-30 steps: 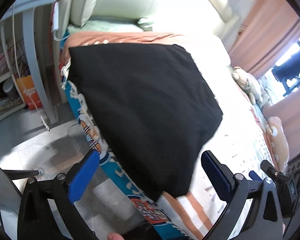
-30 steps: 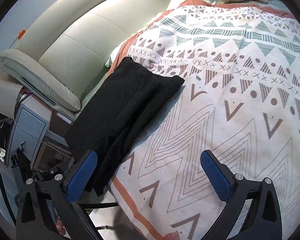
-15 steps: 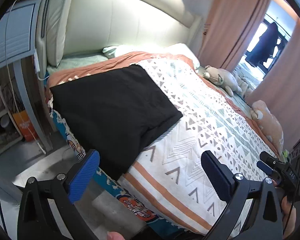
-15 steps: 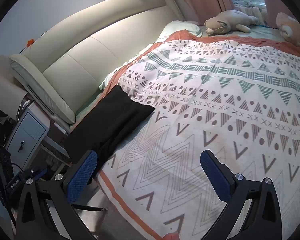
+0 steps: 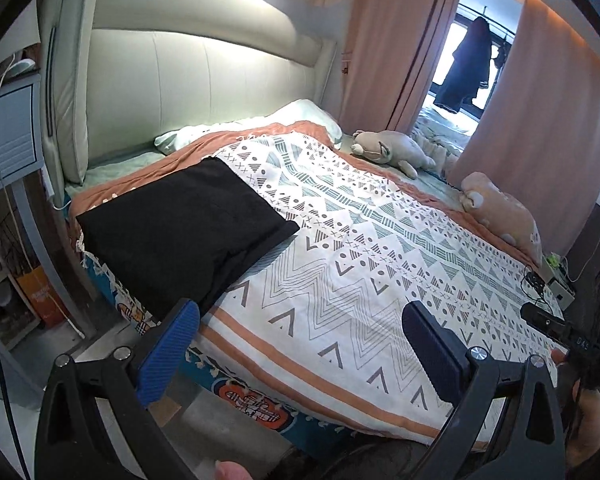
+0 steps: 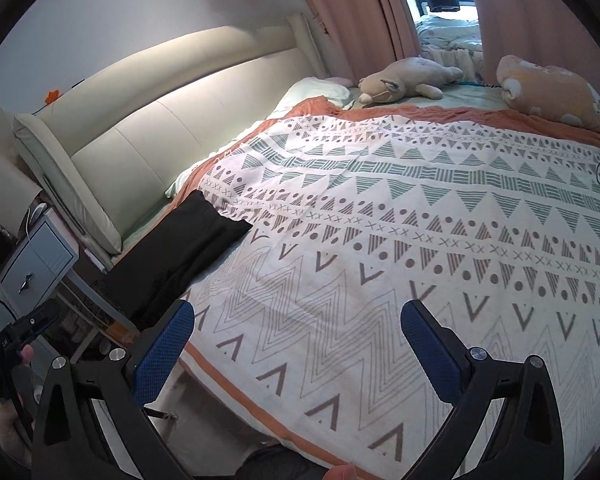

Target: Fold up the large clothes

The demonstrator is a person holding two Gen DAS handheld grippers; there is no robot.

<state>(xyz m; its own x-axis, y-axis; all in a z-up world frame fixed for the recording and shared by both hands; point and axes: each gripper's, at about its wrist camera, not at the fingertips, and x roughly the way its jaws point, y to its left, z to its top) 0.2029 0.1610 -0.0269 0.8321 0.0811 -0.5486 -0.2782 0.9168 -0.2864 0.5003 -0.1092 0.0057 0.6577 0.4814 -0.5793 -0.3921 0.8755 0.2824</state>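
Observation:
A folded black garment [image 5: 184, 228] lies flat at the near left corner of the bed, by the headboard end; the right wrist view shows the black garment [image 6: 180, 256] at the left. My left gripper [image 5: 300, 340] hangs open above the bed's near edge, to the right of and back from the garment, holding nothing. Wide open and empty too, my right gripper [image 6: 298, 338] hovers over the patterned bedspread [image 6: 380, 240], well clear of the garment.
The patterned bedspread [image 5: 360, 260] covers the bed, with a padded headboard [image 5: 188, 76] behind. Two plush toys [image 5: 392, 148] [image 5: 500, 212] lie at the far side. A grey bedside cabinet [image 6: 40, 256] stands left. Pink curtains [image 5: 392, 40] hang at the back.
Both grippers have pulled back and up from the black garment, which now looks smaller and further off. The garment stays folded on the bed corner.

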